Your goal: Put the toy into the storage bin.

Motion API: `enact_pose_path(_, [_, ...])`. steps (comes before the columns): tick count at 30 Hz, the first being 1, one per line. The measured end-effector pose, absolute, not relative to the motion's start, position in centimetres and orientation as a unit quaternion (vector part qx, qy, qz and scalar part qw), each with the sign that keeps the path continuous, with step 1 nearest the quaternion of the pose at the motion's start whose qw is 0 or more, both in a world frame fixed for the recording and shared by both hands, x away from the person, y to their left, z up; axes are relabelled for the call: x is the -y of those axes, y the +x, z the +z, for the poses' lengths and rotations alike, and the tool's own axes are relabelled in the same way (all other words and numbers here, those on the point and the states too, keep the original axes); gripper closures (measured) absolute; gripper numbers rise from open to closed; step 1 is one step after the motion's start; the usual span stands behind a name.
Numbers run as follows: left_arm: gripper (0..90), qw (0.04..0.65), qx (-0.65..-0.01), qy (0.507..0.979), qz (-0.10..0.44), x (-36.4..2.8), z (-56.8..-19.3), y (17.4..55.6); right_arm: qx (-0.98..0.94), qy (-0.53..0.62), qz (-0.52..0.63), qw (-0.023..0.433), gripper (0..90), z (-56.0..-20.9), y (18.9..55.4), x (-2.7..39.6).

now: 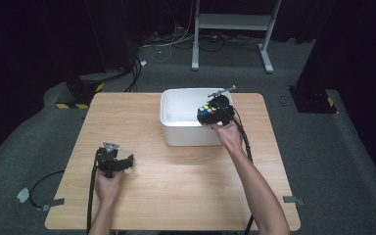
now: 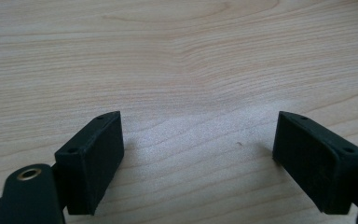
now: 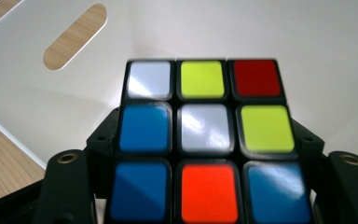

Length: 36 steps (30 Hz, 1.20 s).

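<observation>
Black-framed puzzle cube (image 3: 207,140) sits clamped between the right tool (image 3: 207,154) jaws, over the white bin (image 1: 176,128).

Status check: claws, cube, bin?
Left claw open, idle over wooden table. Right claw shut on scrambled multicoloured puzzle cube, above white plastic bin. Nothing in the way.
</observation>
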<state>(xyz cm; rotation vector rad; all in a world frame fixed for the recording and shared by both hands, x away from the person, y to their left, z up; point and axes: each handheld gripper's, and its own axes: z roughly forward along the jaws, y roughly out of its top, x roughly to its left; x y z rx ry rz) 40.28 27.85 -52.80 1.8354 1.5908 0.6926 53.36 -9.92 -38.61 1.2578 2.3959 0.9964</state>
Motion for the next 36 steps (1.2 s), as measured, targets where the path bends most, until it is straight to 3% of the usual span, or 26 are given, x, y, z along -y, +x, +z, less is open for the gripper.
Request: enact_pose_path(36, [16.7, 0.303, -0.6, 0.693, 0.261, -27.9, -52.8, 40.3, -0.806, 0.416, 0.394, 0.148, 36.2, -36.8, 51.3, 12.1])
